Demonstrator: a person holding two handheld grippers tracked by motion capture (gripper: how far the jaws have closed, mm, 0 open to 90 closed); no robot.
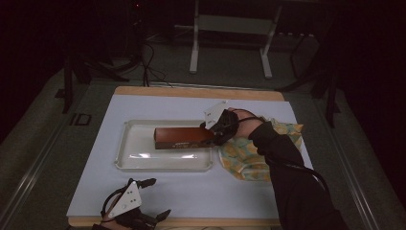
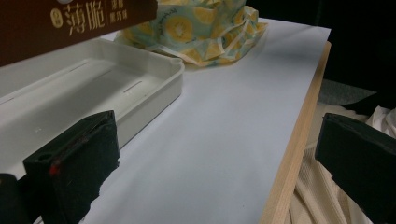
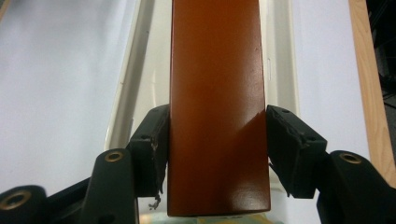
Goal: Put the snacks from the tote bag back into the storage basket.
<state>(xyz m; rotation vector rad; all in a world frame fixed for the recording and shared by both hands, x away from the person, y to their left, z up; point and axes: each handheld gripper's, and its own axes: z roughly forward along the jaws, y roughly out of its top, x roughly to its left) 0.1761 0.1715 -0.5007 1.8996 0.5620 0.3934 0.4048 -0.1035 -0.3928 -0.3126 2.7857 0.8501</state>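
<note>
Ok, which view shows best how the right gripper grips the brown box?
The right gripper view: both pads press the brown box sides in the right gripper. The high view shows box over the white tray, grip small. The left gripper view shows a printed corner.

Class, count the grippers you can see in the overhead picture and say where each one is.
2. The left gripper rests open at the table's near edge. The right gripper is clamped on the brown box over the white tray, beside the patterned cloth.
</note>
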